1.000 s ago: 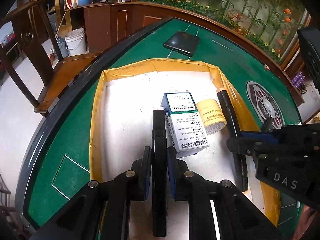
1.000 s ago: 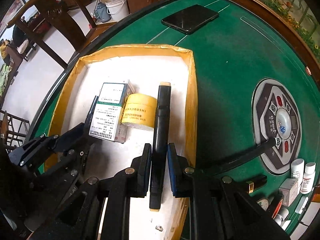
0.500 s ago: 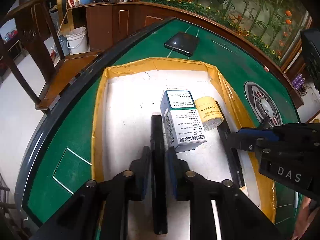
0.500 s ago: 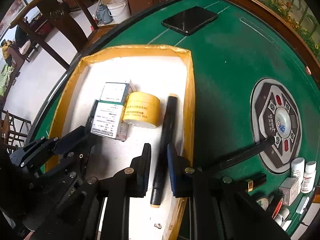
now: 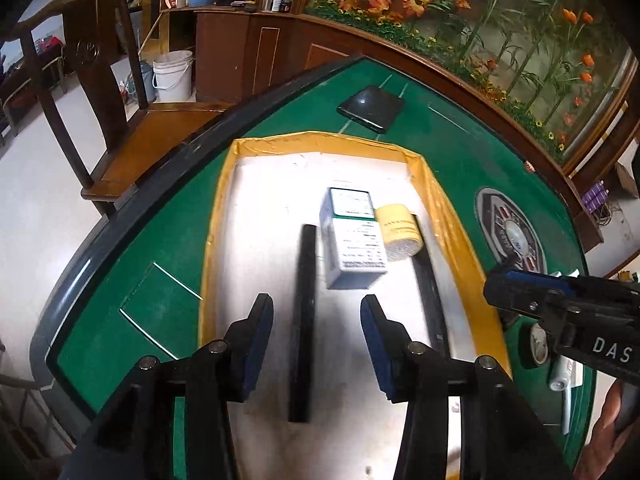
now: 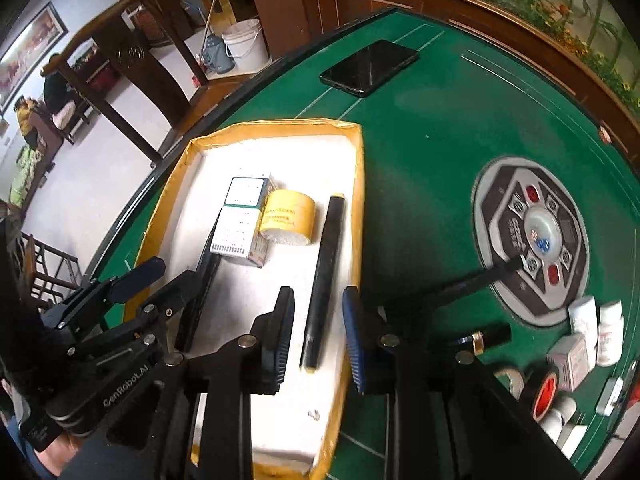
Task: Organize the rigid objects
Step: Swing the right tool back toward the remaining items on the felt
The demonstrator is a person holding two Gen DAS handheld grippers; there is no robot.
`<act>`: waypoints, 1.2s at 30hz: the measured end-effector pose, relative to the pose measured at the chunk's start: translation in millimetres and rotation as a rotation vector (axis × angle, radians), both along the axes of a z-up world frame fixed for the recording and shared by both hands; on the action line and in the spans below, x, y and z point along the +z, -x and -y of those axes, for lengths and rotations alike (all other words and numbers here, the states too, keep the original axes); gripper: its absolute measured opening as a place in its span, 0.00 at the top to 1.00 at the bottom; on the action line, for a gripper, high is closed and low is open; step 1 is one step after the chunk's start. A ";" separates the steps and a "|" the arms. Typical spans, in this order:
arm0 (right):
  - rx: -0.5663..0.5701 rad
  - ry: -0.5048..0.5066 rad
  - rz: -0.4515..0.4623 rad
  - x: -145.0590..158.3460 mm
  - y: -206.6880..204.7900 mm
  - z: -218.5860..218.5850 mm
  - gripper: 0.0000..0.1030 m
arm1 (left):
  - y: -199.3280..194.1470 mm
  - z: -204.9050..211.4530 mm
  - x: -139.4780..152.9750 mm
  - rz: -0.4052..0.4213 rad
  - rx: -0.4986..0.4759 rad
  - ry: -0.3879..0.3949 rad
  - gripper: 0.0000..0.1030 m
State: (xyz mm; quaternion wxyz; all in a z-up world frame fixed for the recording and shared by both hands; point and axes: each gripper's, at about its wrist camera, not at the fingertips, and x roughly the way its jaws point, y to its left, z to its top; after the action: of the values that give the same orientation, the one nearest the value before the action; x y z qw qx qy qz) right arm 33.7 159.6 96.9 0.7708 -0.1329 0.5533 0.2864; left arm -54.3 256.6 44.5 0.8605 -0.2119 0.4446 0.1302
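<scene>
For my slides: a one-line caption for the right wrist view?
Open right gripper above a black stick lying in the yellow-rimmed tray, beside a yellow jar.

We see a counter [image 5: 440, 136] covered in matt green felt, its rim dark and smooth. On it sits a tray [image 6: 358, 184] with glossy yellow tape over the walls and a white, foam-like floor. The box [image 5: 354, 240] looks like printed cardboard – slightly shiny. The yellow jar [image 6: 286, 218] seems smooth plastic. Both black sticks [image 5: 303, 320] [image 6: 326, 272] are matt. The phone [image 6: 368, 66] is glossy black; the chair [image 5: 120, 128] – polished dark wood.
</scene>
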 end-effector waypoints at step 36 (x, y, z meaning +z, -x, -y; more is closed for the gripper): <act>-0.563 -0.141 -0.112 -29.0 66.0 373.9 0.65 | -62.5 319.7 9.8 -0.079 -0.765 -0.031 0.48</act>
State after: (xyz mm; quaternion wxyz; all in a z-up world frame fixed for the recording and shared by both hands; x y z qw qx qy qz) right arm -32.3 -214.3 68.0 0.7954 0.0958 0.5890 0.1061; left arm 8.3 -63.1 54.3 0.8322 -0.0125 0.5224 -0.1853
